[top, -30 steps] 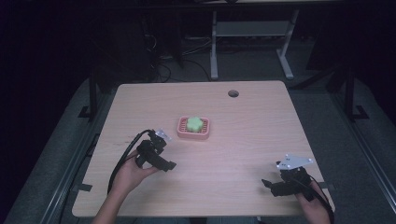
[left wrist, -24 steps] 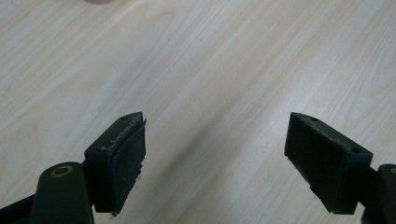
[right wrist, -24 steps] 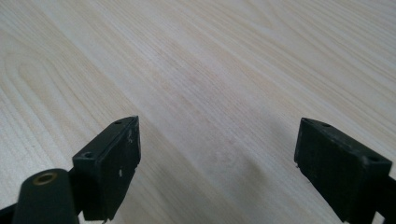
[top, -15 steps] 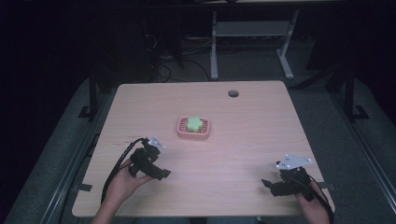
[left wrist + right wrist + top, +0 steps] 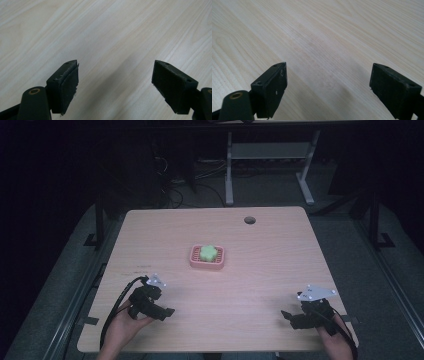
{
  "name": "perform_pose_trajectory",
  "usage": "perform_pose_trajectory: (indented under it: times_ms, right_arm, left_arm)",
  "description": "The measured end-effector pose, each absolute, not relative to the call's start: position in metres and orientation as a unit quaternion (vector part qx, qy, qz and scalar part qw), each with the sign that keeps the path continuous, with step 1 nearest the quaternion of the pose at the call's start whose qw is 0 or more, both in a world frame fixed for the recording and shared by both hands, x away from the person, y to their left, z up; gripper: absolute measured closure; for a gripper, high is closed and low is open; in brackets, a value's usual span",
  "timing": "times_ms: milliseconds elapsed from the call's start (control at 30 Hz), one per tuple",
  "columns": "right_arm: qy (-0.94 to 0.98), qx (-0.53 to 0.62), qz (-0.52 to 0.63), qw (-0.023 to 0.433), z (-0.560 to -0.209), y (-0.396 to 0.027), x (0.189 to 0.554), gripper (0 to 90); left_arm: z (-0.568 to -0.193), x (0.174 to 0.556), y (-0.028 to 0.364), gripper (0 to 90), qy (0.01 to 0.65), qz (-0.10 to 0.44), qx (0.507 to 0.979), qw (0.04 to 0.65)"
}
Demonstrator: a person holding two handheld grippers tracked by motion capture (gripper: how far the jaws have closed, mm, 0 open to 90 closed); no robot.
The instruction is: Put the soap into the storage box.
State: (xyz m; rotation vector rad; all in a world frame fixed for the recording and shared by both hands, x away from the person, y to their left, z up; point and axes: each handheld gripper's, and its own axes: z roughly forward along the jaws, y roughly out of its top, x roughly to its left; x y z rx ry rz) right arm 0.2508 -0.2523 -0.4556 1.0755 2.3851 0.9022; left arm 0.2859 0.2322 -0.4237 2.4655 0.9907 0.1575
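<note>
A pink tray (image 5: 194, 261) sits near the middle of the wooden table (image 5: 260, 250), and a green flower-shaped block (image 5: 208, 252) lies in it. My left gripper (image 5: 167, 311) rests low over the table's front left, well short of the tray, jaws wide apart with only bare wood between them (image 5: 115, 82). At the front right my right gripper (image 5: 286, 316) is open too, pointing left, with nothing between its jaws (image 5: 328, 87).
A dark round cable hole (image 5: 249, 220) is in the table's far right part. Beyond the table stand a white frame's legs (image 5: 229, 175) and cables on a dark floor. The front edge lies just under both hands.
My left gripper has drawn back from near the tray toward the front left of the table. The right gripper has barely shifted.
</note>
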Motion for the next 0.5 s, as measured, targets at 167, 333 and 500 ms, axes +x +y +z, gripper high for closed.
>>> perform_pose_trajectory:
  times_ms: [167, 333, 500]
  right_arm:
    - [0.846, 0.382, 0.320, 0.190, -0.456, -0.254, 0.251, 14.0]
    - [0.844, 0.384, 0.321, 0.192, -0.454, -0.253, 0.250, 14.0]
    - [0.843, 0.383, 0.324, 0.194, -0.453, -0.254, 0.250, 14.0]
  left_arm:
    - [-0.428, 0.280, 0.242, 21.4, 0.370, 0.057, 0.893, 0.251]
    - [-0.430, 0.275, 0.250, 21.3, 0.381, 0.058, 0.884, 0.267]
    - [-0.432, 0.269, 0.255, 21.3, 0.384, 0.063, 0.881, 0.271]
